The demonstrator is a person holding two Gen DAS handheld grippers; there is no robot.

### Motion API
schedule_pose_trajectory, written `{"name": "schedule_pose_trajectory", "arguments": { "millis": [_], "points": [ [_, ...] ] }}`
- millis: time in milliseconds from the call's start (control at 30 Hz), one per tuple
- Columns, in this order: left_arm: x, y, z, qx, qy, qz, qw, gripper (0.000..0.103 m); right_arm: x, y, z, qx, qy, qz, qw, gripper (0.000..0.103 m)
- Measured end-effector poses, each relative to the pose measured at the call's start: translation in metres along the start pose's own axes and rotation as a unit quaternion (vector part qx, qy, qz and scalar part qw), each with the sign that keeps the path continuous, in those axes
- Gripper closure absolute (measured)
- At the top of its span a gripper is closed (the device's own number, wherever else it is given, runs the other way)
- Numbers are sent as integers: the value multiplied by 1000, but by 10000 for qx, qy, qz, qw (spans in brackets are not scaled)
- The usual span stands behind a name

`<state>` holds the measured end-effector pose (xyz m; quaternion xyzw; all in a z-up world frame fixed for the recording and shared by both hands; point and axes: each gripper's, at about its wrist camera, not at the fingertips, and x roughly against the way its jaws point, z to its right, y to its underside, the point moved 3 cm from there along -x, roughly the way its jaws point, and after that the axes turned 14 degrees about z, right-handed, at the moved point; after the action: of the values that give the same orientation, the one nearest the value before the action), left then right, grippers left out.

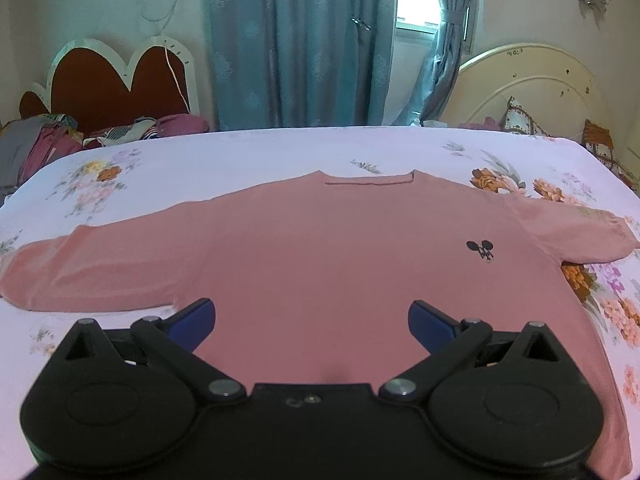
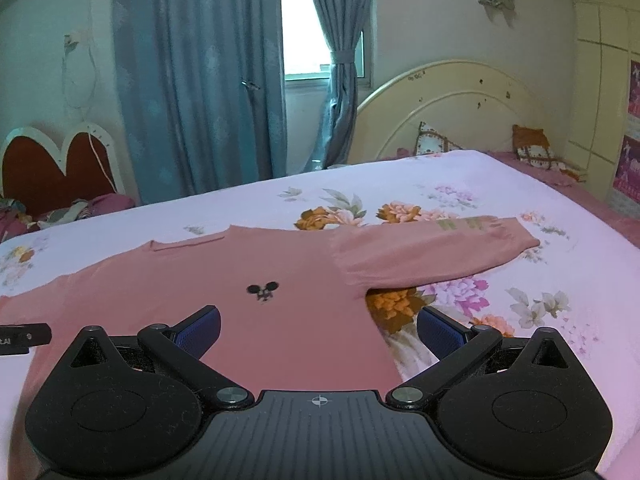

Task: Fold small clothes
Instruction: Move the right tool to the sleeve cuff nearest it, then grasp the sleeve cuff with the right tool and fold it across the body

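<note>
A pink long-sleeved shirt (image 1: 320, 264) is spread flat, front up, on the floral bedsheet (image 1: 280, 152). Left gripper (image 1: 312, 320) and right gripper (image 2: 318, 326) are held wide, empty, at the hem; one layer-pair should be pinched cleanly.

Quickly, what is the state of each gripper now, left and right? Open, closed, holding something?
Left gripper: open, holding nothing, above the pink shirt.
Right gripper: open, holding nothing.
</note>
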<state>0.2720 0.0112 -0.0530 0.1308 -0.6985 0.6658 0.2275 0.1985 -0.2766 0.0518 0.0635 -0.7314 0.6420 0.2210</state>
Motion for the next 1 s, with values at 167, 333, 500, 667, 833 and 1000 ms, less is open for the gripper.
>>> {"name": "schedule_pose_trajectory", "arguments": {
  "millis": [167, 333, 500, 667, 833, 1000],
  "points": [
    [-16, -8, 20, -18, -129, 75, 9999, 0, -34, -8, 37, -127, 0, 34, 9999, 0],
    [-42, -14, 46, -34, -210, 2, 9998, 0, -69, -16, 81, -88, 102, 31, 9999, 0],
    [-69, -16, 75, 0, -189, -35, 9998, 0, -106, -15, 126, -6, 293, -85, 9995, 0],
    [-94, -14, 104, -174, -146, -79, 9997, 1, -144, -12, 176, -144, 572, -113, 9982, 1],
    [-115, -13, 124, -286, -131, -181, 9993, 2, -178, -6, 216, -357, 843, -198, 9956, 1],
    [-130, -14, 132, -322, -215, -261, 9989, 2, -212, 2, 255, -512, 1188, -359, 9909, 23]
  ]
}}
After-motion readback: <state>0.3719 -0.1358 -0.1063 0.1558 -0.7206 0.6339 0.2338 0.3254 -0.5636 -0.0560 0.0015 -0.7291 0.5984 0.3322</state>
